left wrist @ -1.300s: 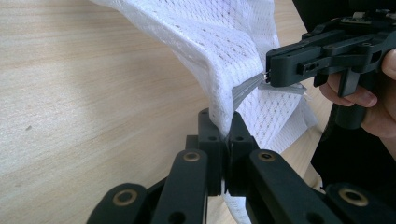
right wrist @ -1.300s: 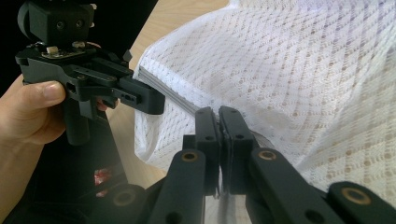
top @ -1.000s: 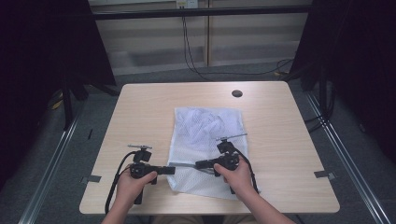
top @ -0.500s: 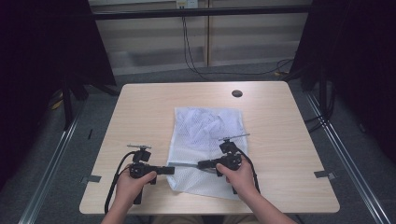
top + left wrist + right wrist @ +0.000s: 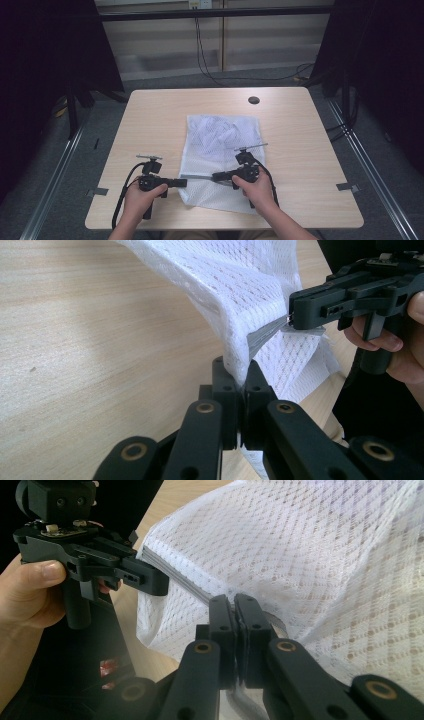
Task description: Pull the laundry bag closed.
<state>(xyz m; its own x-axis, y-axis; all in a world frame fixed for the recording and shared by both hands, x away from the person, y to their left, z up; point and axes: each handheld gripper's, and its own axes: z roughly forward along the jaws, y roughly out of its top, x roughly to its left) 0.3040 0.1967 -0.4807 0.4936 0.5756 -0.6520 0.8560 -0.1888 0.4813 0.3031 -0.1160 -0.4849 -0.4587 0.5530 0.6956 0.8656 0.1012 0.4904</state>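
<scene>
Two tongs grip one white mesh bag (image 5: 220, 160) lying near centre of the wooden desk (image 5: 150, 120), toward its near edge. Left tongs (image 5: 240, 385): jaws closed on bag's left edge, fabric pinched betw. pads, pulled up off the desk. Right tongs (image 5: 234, 612): jaws clamped on the bag's grey zipper strip (image 5: 175, 577), approx. level w/ left tongs. Strip runs taut betw. both. Dark round hole (image 5: 253, 100) at desk's far side.
</scene>
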